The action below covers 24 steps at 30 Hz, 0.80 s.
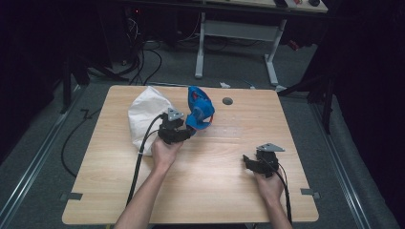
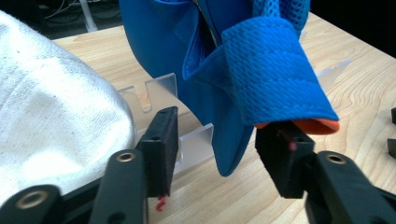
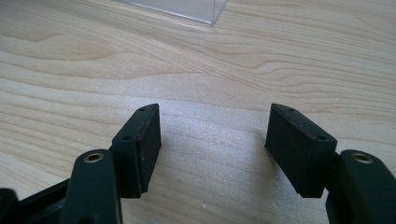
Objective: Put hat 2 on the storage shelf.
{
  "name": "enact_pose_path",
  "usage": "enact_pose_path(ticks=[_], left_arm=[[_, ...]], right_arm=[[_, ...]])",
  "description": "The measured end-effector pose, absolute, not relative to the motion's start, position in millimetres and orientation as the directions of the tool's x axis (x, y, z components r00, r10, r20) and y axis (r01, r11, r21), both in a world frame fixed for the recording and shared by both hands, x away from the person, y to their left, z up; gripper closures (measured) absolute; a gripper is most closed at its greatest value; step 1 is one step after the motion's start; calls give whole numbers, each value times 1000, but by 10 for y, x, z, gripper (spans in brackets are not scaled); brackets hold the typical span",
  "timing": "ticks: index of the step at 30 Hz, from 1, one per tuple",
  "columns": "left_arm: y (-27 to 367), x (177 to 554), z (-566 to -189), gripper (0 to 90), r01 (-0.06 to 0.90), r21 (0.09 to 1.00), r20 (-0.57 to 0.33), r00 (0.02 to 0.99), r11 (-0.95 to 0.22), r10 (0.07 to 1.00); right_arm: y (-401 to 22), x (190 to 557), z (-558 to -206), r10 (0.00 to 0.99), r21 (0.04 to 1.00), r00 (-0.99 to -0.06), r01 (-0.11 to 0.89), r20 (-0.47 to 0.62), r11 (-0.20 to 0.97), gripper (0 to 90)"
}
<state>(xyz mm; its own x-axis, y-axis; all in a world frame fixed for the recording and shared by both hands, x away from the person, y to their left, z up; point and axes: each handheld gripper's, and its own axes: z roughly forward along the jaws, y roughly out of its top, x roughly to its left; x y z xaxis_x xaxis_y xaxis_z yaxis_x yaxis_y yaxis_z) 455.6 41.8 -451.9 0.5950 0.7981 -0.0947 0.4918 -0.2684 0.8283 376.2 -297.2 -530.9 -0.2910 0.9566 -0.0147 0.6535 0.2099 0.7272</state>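
Note:
A blue mesh cap with an orange underside sits on a clear acrylic stand at the back middle of the wooden table. My left gripper is right in front of it. In the left gripper view the cap hangs just above and between the jaws of the left gripper, which stand apart and do not press on it. My right gripper rests low at the table's right front. Its jaws are open over bare wood in the right gripper view.
A white cloth bag lies left of the cap, close beside the left gripper. A round grommet hole is near the table's far edge. A corner of the clear stand shows far ahead of the right gripper.

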Motion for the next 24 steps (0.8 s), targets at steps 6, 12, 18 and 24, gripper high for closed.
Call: enact_pose_path(ticks=[6, 12, 18, 24], left_arm=[[444, 4505, -4502, 403, 487, 831, -93, 600, -270, 794], [472, 4447, -4467, 359, 492, 829, -107, 607, -266, 788], [489, 4367, -4426, 343, 483, 829, -94, 618, -283, 781], [543, 4266, -4389, 342, 474, 834, -95, 628, -283, 772]], right_arm=[[-2972, 3762, -5309, 957, 727, -291, 653, -15, 210, 358], [-2972, 3762, -5309, 957, 727, -291, 653, -15, 210, 358], [-2971, 3762, -5309, 957, 727, -291, 653, -15, 210, 358], [-2973, 3762, -5309, 956, 728, -292, 653, -15, 210, 358]])
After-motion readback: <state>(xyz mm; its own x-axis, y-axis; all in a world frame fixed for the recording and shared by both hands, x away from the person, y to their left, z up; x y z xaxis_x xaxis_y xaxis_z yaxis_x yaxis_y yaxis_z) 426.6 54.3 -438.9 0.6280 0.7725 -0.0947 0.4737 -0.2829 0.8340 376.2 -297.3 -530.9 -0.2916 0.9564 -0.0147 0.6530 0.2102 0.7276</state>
